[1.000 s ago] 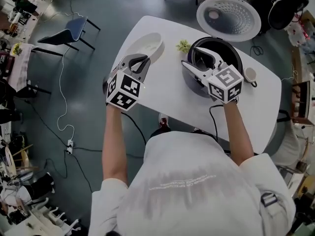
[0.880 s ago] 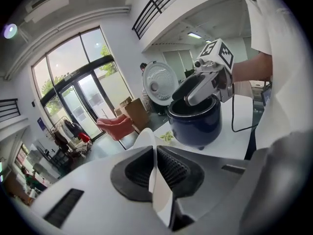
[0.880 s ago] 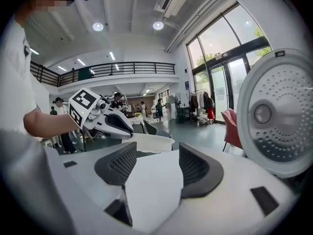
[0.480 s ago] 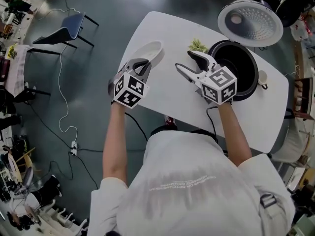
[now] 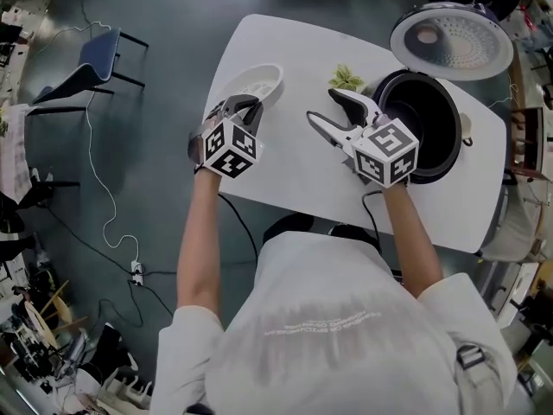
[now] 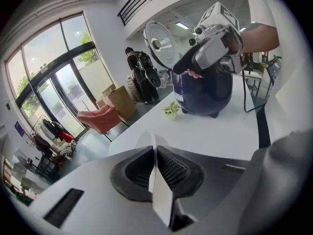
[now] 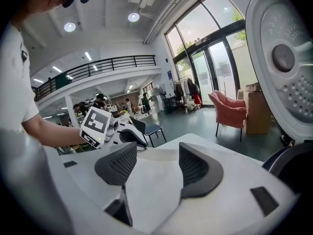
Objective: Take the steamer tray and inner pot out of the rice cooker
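Clamping the steamer tray (image 5: pixel 264 78) by its rim is the left hand-held gripper (image 5: pixel 245 105).

Worktop (image 5: pixel 285 63): white with round corners. It stands on the gray floor (image 5: pixel 164 119).
Plant (image 5: pixel 346 79): small and green. It sits on the worktop.
Chair (image 5: pixel 86 59): blue seat and thin black legs. It is on the floor to the left, well apart from the worktop.
Cord (image 5: pixel 99 171): thin and white. It wiggles over the floor down to a white plug strip (image 5: pixel 136 270).
Armchair (image 7: pixel 229 112): pink, near the big glass doors (image 7: pixel 215 67).
Box (image 7: pixel 255 112): brown cardboard, just beside the armchair.
Trees: green, seen through the glass.
Railing (image 7: pixel 98 67): black bars along the upper floor.
Lights (image 7: pixel 133 17): round and bright, up on the ceiling.
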{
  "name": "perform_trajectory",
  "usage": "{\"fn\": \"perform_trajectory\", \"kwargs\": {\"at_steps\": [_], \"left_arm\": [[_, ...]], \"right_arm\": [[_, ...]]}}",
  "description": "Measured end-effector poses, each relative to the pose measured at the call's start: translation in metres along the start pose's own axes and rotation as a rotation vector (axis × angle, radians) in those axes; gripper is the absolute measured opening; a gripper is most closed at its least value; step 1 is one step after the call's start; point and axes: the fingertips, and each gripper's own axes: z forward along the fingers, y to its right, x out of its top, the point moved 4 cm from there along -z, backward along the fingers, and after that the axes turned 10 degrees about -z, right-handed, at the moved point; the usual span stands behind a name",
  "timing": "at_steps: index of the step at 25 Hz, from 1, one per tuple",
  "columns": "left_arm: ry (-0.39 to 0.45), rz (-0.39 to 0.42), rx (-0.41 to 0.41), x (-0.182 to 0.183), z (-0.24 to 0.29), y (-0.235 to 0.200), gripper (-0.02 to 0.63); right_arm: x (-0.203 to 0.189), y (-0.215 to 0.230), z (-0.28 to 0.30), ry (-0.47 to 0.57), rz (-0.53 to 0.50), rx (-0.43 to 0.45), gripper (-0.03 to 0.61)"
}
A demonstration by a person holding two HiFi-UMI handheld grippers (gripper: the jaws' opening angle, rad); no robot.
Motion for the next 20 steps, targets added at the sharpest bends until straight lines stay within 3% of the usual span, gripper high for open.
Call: {"fn": "perform_trajectory", "kwargs": {"at_steps": [3, 12, 20], "left_arm": [[-0.018, 0.018, -0.025, -0.004, 0.016, -0.003, 0.035], [-0.047, -0.032, -0.109, -0.02, 0.064, -0.003, 0.046], [-0.094, -0.076, -0.128, -0.043, 0.102, 0.0, 0.054]], "right_arm": [[0.0, 0.006, 0.002, -0.006, 0.028, -0.032, 0.267], [-0.005, 0.012, 0.007, -0.048, 0.109, -0.069, 0.268], [-0.019, 0.009, 0.018, -0.087, 0.17, -0.072, 0.268]]}}
